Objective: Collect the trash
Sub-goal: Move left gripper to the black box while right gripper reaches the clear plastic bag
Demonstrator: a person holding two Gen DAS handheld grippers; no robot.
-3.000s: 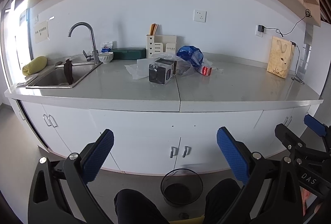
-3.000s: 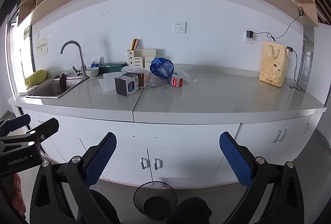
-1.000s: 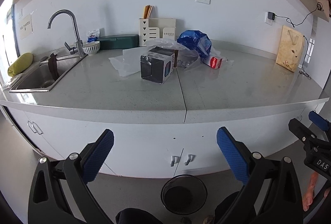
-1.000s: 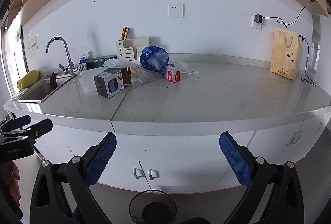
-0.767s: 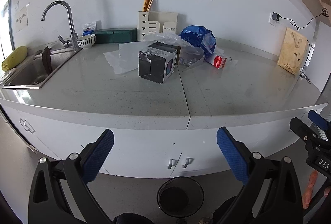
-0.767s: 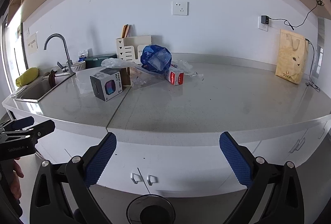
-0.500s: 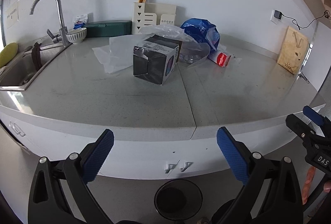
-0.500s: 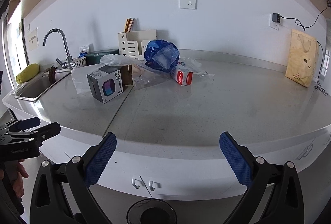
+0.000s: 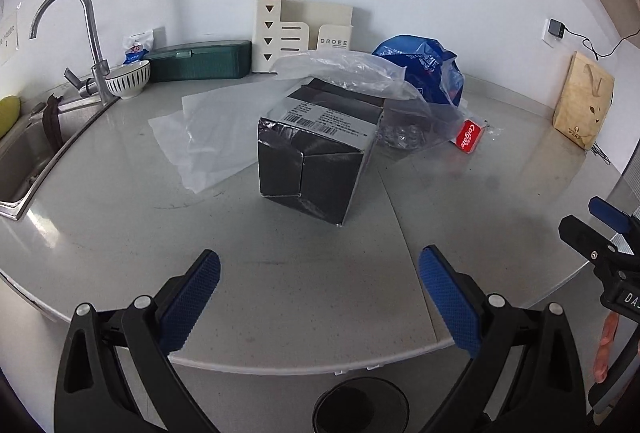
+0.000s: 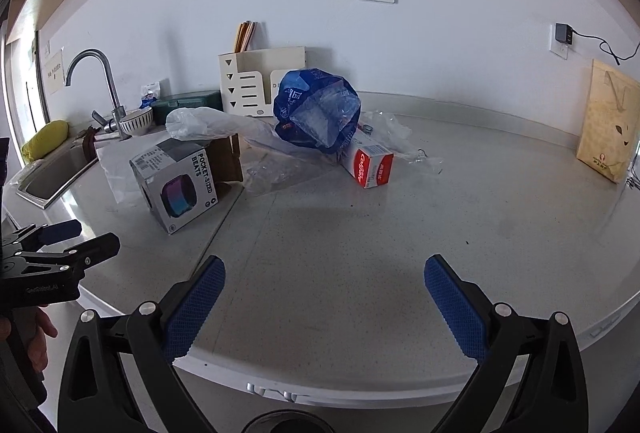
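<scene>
Progress: by my reading nothing is collected yet; all the trash lies on the counter.
My left gripper: spread wide, empty, over the counter's front edge, facing the speaker box.
My right gripper: wide apart, empty, at the front edge.
Trash: speaker box mid-counter; clear plastic bag draped on it; blue bag and Colgate carton toward the back.
Bin: on the floor below the front edge.
Left to do: every piece.

Left gripper, jaws wide apart, hovers over a grey counter. Ahead sits a black cardboard box, clear plastic bags draped behind it, a red Colgate box right.
</scene>
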